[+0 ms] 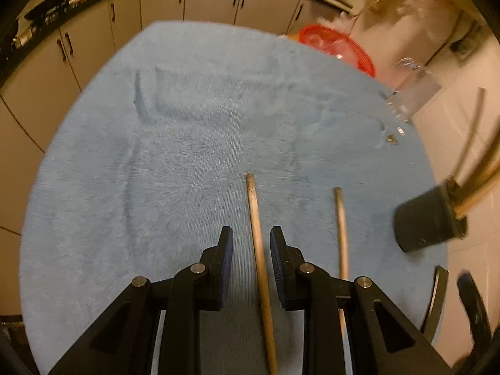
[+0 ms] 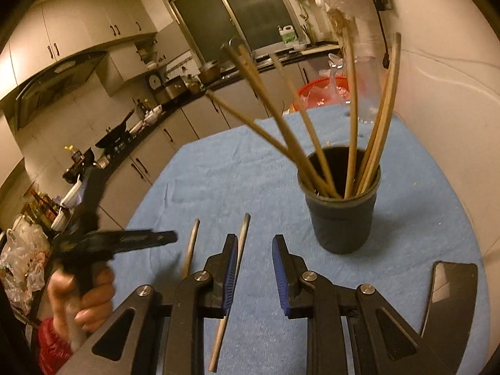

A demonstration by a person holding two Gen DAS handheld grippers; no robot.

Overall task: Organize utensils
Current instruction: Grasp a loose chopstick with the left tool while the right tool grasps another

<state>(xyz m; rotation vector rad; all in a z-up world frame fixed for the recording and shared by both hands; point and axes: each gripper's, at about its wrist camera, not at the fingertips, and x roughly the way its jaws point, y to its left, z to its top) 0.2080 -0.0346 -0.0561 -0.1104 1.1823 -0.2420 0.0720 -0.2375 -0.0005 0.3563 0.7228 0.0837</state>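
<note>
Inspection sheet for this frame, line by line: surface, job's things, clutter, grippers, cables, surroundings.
Surface: blue towel, rumpled, covering the table.
Job's things: two chopsticks lying loose, apart; dark cup upright, holding more chopsticks.
Clutter: red basket and clear plastic container at the far edge.
Grippers: left gripper open, straddling one loose chopstick, pads not pressing; right gripper open, nothing between its pads.
Cables: black cord hanging on the wall.
Surroundings: kitchen cabinets, cluttered counter.
</note>
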